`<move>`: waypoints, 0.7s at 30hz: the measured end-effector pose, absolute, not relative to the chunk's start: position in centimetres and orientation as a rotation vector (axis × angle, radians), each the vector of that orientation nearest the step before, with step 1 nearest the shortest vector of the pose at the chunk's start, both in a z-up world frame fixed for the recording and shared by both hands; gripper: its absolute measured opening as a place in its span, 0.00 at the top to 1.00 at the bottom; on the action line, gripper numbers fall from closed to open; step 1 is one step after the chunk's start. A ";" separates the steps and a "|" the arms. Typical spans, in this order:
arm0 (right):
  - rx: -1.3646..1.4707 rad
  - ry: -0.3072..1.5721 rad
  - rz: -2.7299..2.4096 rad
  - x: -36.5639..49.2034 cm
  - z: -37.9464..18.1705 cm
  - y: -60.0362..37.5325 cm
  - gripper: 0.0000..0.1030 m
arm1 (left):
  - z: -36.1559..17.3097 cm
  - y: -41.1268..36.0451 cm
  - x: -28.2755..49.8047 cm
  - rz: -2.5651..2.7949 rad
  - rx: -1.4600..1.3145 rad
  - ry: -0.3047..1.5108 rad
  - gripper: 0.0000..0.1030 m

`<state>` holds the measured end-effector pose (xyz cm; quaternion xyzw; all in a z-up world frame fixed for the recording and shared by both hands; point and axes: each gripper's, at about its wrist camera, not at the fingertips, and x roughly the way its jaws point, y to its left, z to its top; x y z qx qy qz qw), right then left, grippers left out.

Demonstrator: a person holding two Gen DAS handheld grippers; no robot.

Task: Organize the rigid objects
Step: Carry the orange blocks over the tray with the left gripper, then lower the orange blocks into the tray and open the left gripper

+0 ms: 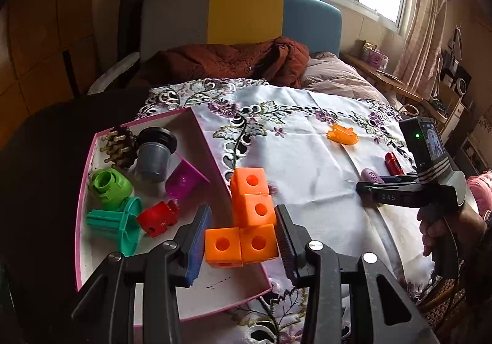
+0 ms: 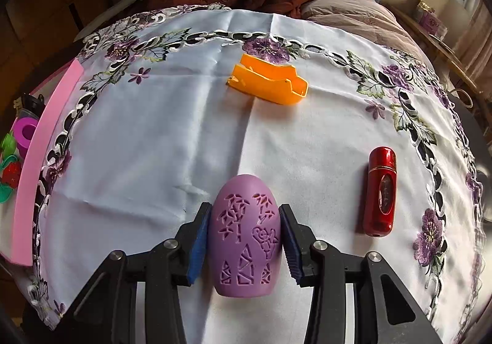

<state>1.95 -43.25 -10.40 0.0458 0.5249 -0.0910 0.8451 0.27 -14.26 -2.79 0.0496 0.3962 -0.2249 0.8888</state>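
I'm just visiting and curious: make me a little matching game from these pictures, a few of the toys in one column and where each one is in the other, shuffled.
Things:
1. orange cube block
2. purple egg-shaped piece
3. red cylinder
4. green ring piece

Places:
A. lying free on the cloth, beside the right tongs
B. inside the pink box
C. between the pads of the left tongs
D. between the pads of the right tongs

Pairs: 1-C, 2-D, 3-A, 4-B
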 end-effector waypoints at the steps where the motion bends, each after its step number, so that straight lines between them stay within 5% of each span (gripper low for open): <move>1: 0.093 1.107 -0.193 1.9 -10.4 -43.2 0.57 | -2.8 -13.9 0.3 -0.456 0.100 0.823 0.59; 21: 0.072 1.107 -0.195 2.0 -10.4 -43.1 0.57 | -4.4 -2.6 1.8 -0.251 -0.066 0.884 0.59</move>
